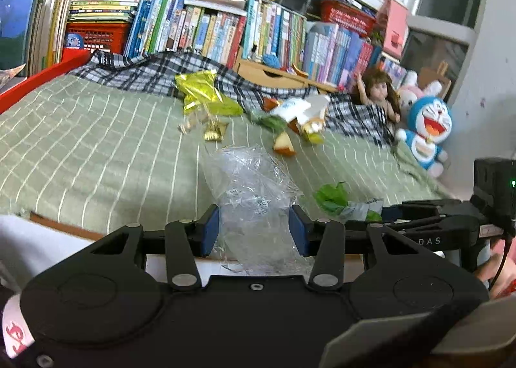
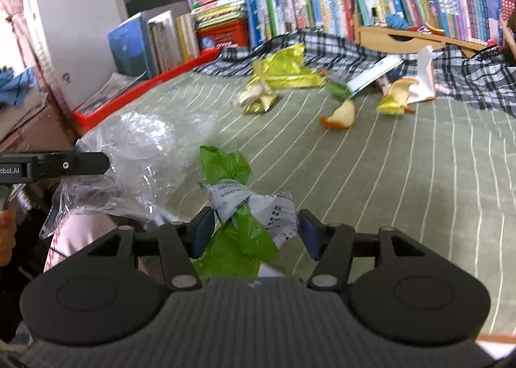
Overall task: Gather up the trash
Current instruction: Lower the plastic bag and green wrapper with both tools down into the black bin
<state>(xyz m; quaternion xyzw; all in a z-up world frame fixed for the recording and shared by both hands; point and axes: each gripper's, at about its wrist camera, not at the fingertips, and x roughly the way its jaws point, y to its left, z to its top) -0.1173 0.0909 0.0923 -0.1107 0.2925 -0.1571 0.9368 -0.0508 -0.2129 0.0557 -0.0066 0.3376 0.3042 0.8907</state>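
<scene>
Left hand-held gripper (image 1: 254,232) clamped on a clear plastic bag (image 1: 254,194); right hand-held gripper (image 2: 254,232) gripping a green wrapper with printed paper (image 2: 248,216). Beyond, a green striped bed (image 1: 96,149) strewn with apple pieces (image 2: 342,115) and gold snack packets (image 1: 200,94). Farther back, a plaid cloth (image 1: 154,68), then books (image 1: 200,26). Only in the left view: a blue plush toy (image 1: 427,129) and a doll (image 1: 380,94).

From each wrist we look low and close across the green striped bed (image 1: 96,149) toward the bookshelf (image 2: 371,4); both views share the scattered litter.
</scene>
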